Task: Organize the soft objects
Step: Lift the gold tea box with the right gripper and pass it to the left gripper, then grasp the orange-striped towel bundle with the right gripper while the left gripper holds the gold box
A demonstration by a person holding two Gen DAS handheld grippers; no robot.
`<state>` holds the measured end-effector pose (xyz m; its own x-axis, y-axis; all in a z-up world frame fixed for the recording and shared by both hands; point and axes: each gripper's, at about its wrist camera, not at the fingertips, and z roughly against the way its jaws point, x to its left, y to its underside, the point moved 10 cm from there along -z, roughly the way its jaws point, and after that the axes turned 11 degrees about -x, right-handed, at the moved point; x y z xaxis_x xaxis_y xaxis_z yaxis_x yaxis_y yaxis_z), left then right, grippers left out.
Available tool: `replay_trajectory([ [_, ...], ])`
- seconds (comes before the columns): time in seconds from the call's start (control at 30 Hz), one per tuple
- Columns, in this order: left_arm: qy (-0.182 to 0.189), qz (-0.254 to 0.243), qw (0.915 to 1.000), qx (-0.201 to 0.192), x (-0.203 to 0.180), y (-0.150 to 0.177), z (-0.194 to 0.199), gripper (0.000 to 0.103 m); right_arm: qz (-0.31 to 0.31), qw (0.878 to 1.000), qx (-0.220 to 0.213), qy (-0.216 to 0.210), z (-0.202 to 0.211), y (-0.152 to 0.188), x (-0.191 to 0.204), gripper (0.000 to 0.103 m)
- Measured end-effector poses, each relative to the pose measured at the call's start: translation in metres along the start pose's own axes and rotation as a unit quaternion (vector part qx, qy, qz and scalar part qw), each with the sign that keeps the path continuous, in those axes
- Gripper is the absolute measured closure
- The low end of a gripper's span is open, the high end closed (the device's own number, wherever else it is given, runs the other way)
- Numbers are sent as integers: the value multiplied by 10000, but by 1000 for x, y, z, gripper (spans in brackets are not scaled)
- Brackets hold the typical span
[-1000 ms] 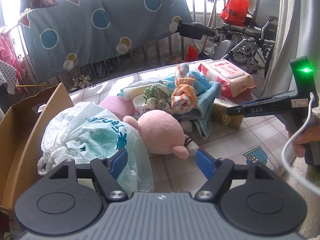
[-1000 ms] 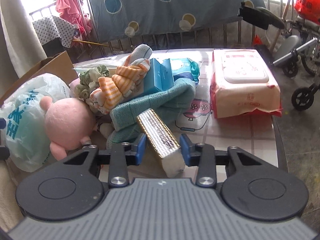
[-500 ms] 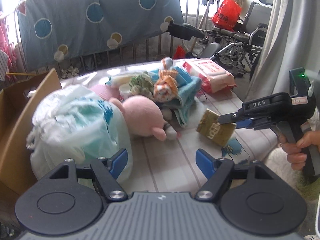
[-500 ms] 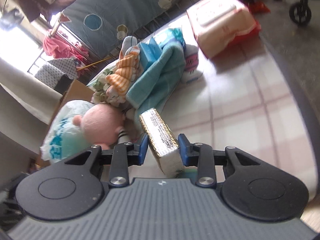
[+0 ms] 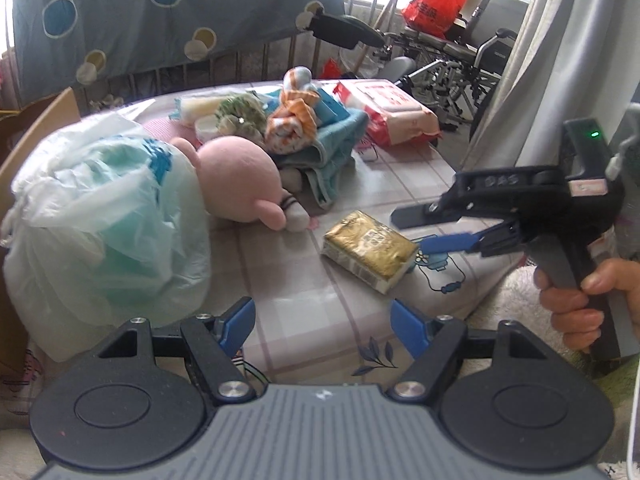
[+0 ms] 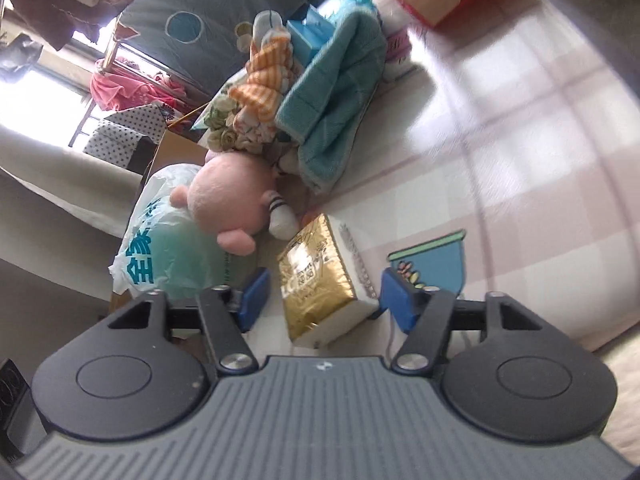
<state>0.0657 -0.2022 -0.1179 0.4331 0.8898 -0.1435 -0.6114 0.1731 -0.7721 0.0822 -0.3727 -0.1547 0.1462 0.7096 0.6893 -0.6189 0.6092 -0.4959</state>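
Observation:
A gold tissue pack [image 5: 368, 245] [image 6: 320, 284] lies flat on the checked table cover near the front edge. My right gripper [image 6: 324, 294] is open with its fingers on either side of the pack; it also shows in the left wrist view [image 5: 420, 230], tipped on its side. My left gripper [image 5: 323, 326] is open and empty, above the table's front edge. A pink plush toy [image 5: 240, 182] [image 6: 226, 196] lies against a white and green plastic bag [image 5: 104, 216] [image 6: 172, 252]. A teal towel [image 5: 332, 148] [image 6: 332, 96] and an orange striped cloth [image 5: 292, 124] [image 6: 264, 84] sit in the pile behind.
A wet-wipes pack [image 5: 392, 112] lies at the back right. A cardboard box [image 5: 36, 128] stands at the left. A blue dotted blanket [image 5: 160, 12] hangs on a railing behind. A wheelchair [image 5: 472, 68] and a curtain [image 5: 552, 60] stand at the right.
My right gripper carried the gold tissue pack toward the front of the table, set it flat and opened. My left gripper drew back toward the front edge and stayed open.

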Motion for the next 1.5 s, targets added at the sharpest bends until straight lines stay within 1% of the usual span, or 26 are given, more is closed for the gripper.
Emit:
replay_trajectory([
  [0.1, 95, 87, 9998, 137, -4, 0, -10, 28, 62, 9998, -182, -82, 7, -13, -3, 35],
  [0.2, 195, 179, 9995, 198, -9, -2, -19, 28, -51, 9994, -156, -304, 3, -21, -6, 35],
  [0.23, 216, 205, 9993, 214, -10, -3, -21, 28, -76, 9992, -108, -390, -2, -23, -6, 38],
  [0.27, 240, 213, 9992, 230, -12, -4, -24, 28, -91, 9989, -45, -463, -7, -22, -5, 45],
  [0.37, 295, 205, 9988, 321, -18, -4, -30, 28, -81, 9981, 253, -556, -25, -14, -1, 57],
  [0.5, 301, 116, 9985, 449, -24, -4, -40, 28, -166, 9939, 659, -865, -35, 2, 6, 59],
  [0.57, 289, 84, 9982, 522, -26, -5, -46, 27, -230, 9918, 720, -1028, -34, 4, 8, 57],
  [0.7, 243, 102, 9971, 713, -29, -7, -63, 24, -230, 9922, 547, -1098, -28, -5, 3, 57],
  [0.87, 122, 345, 9951, 922, -30, -15, -86, 19, -212, 9926, 250, -1173, -17, -19, -5, 53],
  [1.0, -199, 356, 9934, 1072, -29, -17, -106, 19, -168, 9932, 34, -1147, -9, -26, -12, 50],
  [1.03, -309, 342, 9925, 1129, -29, -15, -110, 20, -157, 9935, 0, -1129, -8, -27, -14, 49],
  [1.07, -398, 347, 9915, 1186, -28, -14, -114, 24, -148, 9938, -39, -1104, -7, -28, -17, 49],
  [1.13, -451, 419, 9895, 1308, -28, -10, -121, 31, -112, 9942, -101, -1065, -4, -28, -20, 49],
  [1.17, -448, 478, 9884, 1368, -28, -8, -124, 33, -86, 9945, -133, -1034, -3, -28, -21, 49],
  [1.2, -476, 506, 9879, 1388, -28, -7, -125, 34, -63, 9948, -154, -1008, -2, -29, -22, 49],
  [1.3, -570, 374, 9890, 1312, -28, -7, -125, 37, 56, 9952, -233, -949, 2, -34, -21, 48],
  [1.4, -568, 288, 9900, 1261, -29, -7, -123, 38, 154, 9949, -298, -953, 5, -43, -15, 48],
  [1.5, -525, 260, 9909, 1215, -28, -6, -118, 39, 176, 9939, -308, -1043, 5, -56, -4, 48],
])
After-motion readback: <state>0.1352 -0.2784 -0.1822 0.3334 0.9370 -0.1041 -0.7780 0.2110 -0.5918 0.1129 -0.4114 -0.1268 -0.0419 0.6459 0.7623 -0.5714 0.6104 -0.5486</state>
